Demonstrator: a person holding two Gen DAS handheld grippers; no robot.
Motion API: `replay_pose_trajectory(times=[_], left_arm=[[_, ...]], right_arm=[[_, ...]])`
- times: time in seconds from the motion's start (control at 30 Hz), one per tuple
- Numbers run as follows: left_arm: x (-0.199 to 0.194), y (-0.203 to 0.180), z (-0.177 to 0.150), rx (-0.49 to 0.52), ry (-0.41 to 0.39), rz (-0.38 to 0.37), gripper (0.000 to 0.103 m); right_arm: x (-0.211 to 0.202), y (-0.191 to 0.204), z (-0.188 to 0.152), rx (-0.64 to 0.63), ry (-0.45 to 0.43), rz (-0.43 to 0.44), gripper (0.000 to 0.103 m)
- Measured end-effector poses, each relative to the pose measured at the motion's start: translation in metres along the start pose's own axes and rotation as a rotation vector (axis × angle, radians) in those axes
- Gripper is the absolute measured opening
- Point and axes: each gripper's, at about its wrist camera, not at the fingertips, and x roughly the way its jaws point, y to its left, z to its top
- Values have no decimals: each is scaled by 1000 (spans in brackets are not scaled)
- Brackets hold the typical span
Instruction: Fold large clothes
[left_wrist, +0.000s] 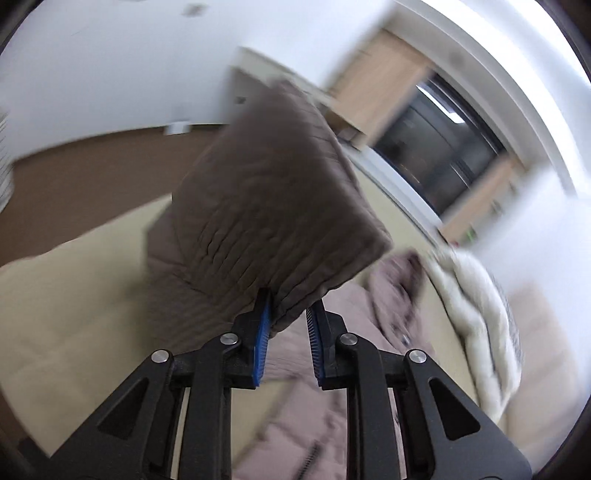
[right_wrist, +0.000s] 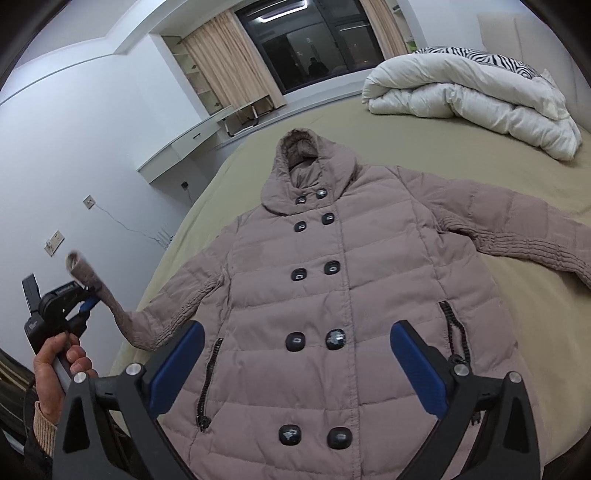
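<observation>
A taupe quilted hooded coat (right_wrist: 332, 295) with black buttons lies front up on a bed, hood pointing away. My left gripper (left_wrist: 288, 314) is shut on the cuff of the coat's left sleeve (left_wrist: 273, 192) and holds it lifted off the bed; it also shows in the right wrist view (right_wrist: 88, 299) with the sleeve (right_wrist: 122, 314) rising from the bed. My right gripper (right_wrist: 295, 354) is open and empty above the coat's lower front. The other sleeve (right_wrist: 524, 229) lies spread to the right.
The bed's olive sheet (right_wrist: 251, 162) lies under the coat. A rolled white duvet (right_wrist: 472, 99) and a zebra-print pillow (right_wrist: 491, 55) sit at the head of the bed. A wall with sockets (right_wrist: 53, 242) and a white desk (right_wrist: 184, 147) stand left of the bed.
</observation>
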Motion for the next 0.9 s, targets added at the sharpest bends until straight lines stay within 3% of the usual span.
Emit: replay_pose_trajectory(times=[0.17,0.27,0.37,0.4,0.43,0.57,0.6,0.77,0.9], left_arm=[[69,-104,-65,289,169,-168,18],[105,-140,-111,437,260,-169,18],[113,-144,-149,445,353,-167,18],[109,-138,-150,434,358,-177,18],[96,-159,-177,435,354,-183,18],[55,-151,-176,413,297,-181,18],[26,-172,-182,403,281,-166,18],[-36,-136,-127,291,233,-105,18],[-56,-108,-102,248,219,-64,18]], right_arm=[[-3,-43,2,63,-2,-51,103],[-3,-67,2,112,8,-58,103],[3,-91,0,179,42,-39,103],[6,-96,-1,198,51,-26,103],[9,-101,-1,218,63,-7,103],[37,-100,5,283,123,143,103],[48,-95,8,299,142,192,103],[126,-52,24,384,283,427,103],[195,-17,27,461,397,486,100]])
